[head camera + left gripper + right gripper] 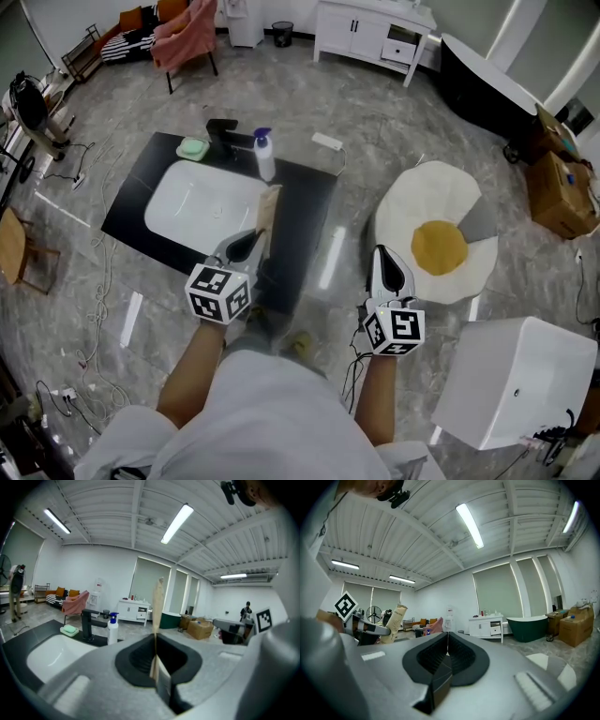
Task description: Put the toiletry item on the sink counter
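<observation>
Clearly the toiletry item, a pale beige tube (pixel 268 216), is not yet set down: the left gripper (pixel 244 247) has its fingers closed on the tube's lower end, and the tube stands up out of them, seen edge-on in the left gripper view (pixel 158 606). From the head view it is held over the near part of the black table (pixel 314 202), just right of the white basin (pixel 202 202); how high above it I cannot tell. The right gripper (pixel 389 272) hangs off to the side over the floor, well apart from the table, its fingers together on nothing.

To do the placing well, I would carry the tube over the bare strip to the right of the basin, short of the pump bottle (pixel 264 155) at the back, then tip it down and lay it flat. It looks too slim to stand, and near the basin's rim it might slide in. Part the fingers only once it rests on the table
</observation>
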{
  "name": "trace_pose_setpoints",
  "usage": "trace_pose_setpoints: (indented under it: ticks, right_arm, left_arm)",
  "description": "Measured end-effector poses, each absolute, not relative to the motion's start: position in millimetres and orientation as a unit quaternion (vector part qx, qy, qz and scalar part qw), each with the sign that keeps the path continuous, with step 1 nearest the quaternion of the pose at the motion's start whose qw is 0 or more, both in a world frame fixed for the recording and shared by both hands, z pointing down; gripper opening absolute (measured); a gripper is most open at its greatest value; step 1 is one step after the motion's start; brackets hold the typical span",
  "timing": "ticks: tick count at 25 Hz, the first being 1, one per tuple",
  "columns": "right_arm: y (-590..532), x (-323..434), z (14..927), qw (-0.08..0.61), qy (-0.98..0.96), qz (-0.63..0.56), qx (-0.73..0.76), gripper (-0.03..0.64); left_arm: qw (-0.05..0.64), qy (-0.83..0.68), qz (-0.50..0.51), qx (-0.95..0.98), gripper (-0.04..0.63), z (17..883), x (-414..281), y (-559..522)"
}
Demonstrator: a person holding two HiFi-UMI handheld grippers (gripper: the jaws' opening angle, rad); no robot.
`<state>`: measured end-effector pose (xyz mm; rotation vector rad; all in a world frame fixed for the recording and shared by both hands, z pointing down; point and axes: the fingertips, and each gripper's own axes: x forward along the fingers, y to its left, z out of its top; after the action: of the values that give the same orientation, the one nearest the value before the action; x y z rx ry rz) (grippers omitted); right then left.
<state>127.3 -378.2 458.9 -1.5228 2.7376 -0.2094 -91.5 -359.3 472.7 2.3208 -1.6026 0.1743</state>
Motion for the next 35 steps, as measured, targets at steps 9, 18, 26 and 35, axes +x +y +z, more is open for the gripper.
trace_pose_setpoints:
  ticks: [9, 18, 26, 35]
  right_arm:
    - [-397, 119, 463, -0.002, 0.864, -0.063, -0.5, 0.005]
    - [-410, 109, 468, -0.009, 0.86, -0.064, -0.506, 0.005]
    - [-414, 112, 478, -0.024, 0.853, -0.067, -0.518, 0.005]
    - [-415, 127, 490, -0.039, 0.84, -0.075, -0.535, 0.005]
  left_arm:
    - [0.194, -0.551, 0.082, 0.808, 0.006, 517, -103, -389]
    - [0.243, -0.54, 0.118, 0.797, 0.008, 567, -107, -413]
    - [0.296, -0.52, 0.158, 0.786, 0.008, 624, -106, -426]
    - [0.336, -0.5, 0.193, 0.775, 0.011, 672, -93, -435]
